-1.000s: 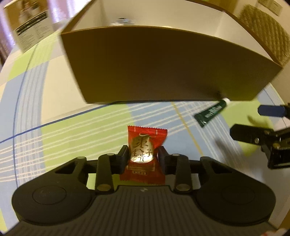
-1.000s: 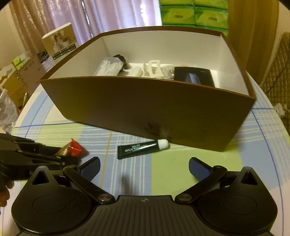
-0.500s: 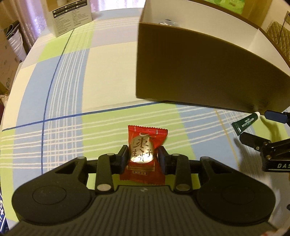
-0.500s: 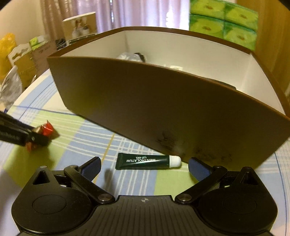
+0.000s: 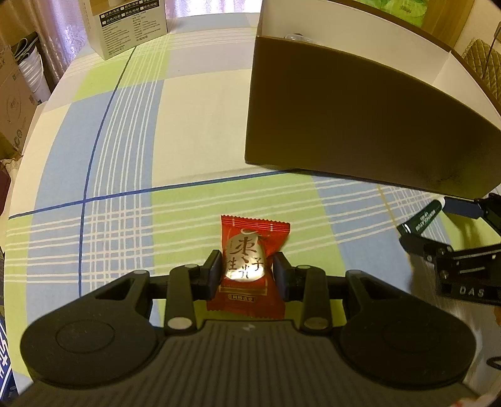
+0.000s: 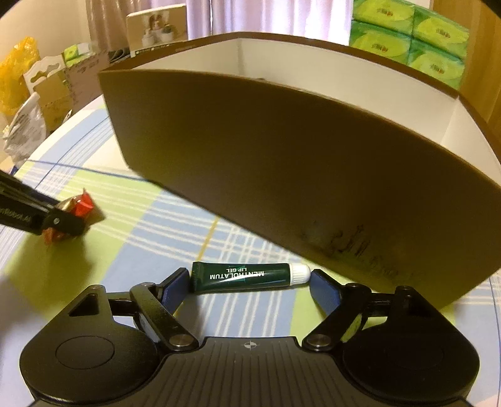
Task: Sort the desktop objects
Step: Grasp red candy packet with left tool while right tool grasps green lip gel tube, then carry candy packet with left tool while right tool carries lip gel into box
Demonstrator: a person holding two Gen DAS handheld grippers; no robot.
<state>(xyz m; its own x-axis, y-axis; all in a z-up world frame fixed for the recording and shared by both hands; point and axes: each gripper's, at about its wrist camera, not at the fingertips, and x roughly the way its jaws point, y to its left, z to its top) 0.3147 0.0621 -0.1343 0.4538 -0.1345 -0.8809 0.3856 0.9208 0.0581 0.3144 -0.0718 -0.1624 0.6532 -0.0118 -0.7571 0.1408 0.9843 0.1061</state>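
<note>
Dropped lower and closer since half a second ago: right gripper (image 6: 249, 283) now down at the tablecloth (image 6: 150, 247), blue fingers (image 6: 173, 289) spread wide either side of the green lip gel tube (image 6: 241, 276), one at each end. Touching the tube or just shy of it, hard to tell from here. Tube lying flat, white cap toward the brown box (image 6: 281, 162), just in front of its near wall. Over on the left, left gripper (image 5: 247, 272) pinching the red candy packet (image 5: 250, 260) between its pads, low over the checked cloth. Box wall looming right behind, blocking most of what lies inside. Further back: white carton (image 5: 125, 25) at the table's far edge, green tissue packs (image 6: 410, 40) beyond the box.
</note>
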